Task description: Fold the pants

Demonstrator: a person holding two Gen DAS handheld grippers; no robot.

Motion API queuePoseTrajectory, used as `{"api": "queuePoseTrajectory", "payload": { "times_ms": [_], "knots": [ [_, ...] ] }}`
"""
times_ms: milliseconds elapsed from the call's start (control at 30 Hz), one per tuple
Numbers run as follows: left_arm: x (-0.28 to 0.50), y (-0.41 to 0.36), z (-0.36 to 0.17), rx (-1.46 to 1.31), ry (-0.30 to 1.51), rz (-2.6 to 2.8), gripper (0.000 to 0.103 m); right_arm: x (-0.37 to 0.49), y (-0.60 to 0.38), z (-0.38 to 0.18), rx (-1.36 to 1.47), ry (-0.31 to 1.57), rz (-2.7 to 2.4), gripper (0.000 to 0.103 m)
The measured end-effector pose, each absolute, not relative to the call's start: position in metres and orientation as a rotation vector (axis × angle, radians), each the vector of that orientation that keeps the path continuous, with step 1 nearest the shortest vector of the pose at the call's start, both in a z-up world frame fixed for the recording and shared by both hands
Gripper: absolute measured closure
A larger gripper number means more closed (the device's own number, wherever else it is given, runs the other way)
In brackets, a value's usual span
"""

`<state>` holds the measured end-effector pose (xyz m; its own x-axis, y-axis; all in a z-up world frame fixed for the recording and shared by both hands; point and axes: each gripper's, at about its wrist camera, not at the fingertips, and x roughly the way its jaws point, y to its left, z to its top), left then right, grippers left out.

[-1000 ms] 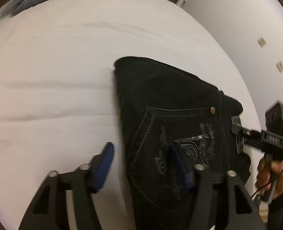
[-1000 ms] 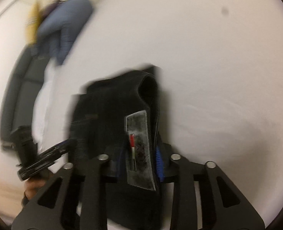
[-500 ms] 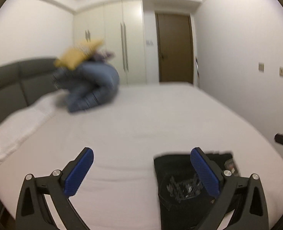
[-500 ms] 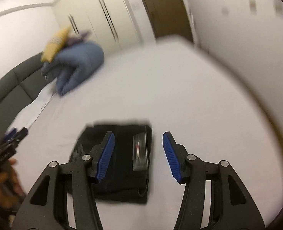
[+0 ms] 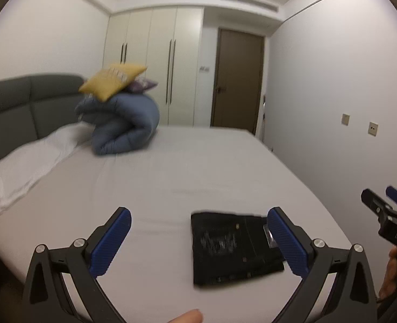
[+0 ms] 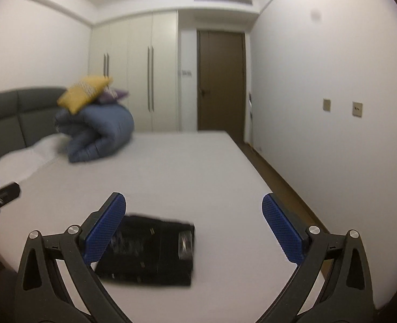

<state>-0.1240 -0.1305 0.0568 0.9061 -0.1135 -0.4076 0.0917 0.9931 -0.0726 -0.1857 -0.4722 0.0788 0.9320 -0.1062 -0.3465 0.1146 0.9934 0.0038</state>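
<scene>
Two grippers hang above the near edge of a wide bed (image 5: 198, 161), both spread wide and holding nothing. From the left wrist view, the left gripper (image 5: 198, 239) frames the folded black pants (image 5: 233, 247), its right blue pad overlapping the garment's right edge in the picture while the left pad sits over bare sheet; the gripper is raised clear of the fabric. From the right wrist view, the right gripper (image 6: 193, 228) is likewise released, its left pad crossing the left end of the pants (image 6: 150, 253) and its right pad over the sheet near the bed's right edge. The pants lie as a flat, compact rectangle close to the bed's near edge, dark denim with pale stitching or print and a small label toward their right side; details are blurred. Around them the pale sheet is smooth and open on every side, with only faint creases, running far back to the headboard end. Along the bed's right side a strip of brown floor (image 6: 282, 188) separates it from a plain white wall carrying two small switch plates. At the far left a grey padded headboard (image 5: 23, 102) stands behind a white pillow (image 5: 29, 164), and a rolled blue quilt (image 5: 126, 126) sits beside it, topped by a yellow cushion (image 5: 112, 80) and a purple one just behind. Cream wardrobe doors (image 5: 155, 67) with long vertical handles and a brown door (image 5: 236, 80) close the back of the room.
</scene>
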Motion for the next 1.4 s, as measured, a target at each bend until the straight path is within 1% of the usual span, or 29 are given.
{"api": "queuePoseTrajectory", "payload": {
  "times_ms": [67, 200, 400, 567, 800, 1400],
  "knots": [
    [-0.126, -0.136, 0.049, -0.031, 0.452, -0.101, 0.0, -0.186, -0.464, 0.074, 0.072, 0.442, -0.119, 0.0],
    [-0.116, -0.152, 0.021, 0.038, 0.564, -0.051, 0.0, -0.187, -0.465, 0.061, 0.137, 0.531, -0.13, 0.0],
    [-0.097, -0.166, -0.017, 0.024, 0.723, -0.074, 0.0, -0.173, -0.47, 0.03, 0.146, 0.59, -0.146, 0.0],
    [-0.089, -0.174, -0.039, 0.043, 0.794, -0.078, 0.0, -0.155, -0.475, -0.004, 0.151, 0.649, -0.158, 0.0],
    [-0.082, -0.175, -0.052, 0.032, 0.83, -0.075, 0.0, -0.141, -0.474, -0.026, 0.122, 0.676, -0.153, 0.0],
    [-0.079, -0.17, -0.055, 0.018, 0.844, -0.07, 0.0, -0.135, -0.455, -0.021, 0.086, 0.699, -0.121, 0.0]
  ]
}}
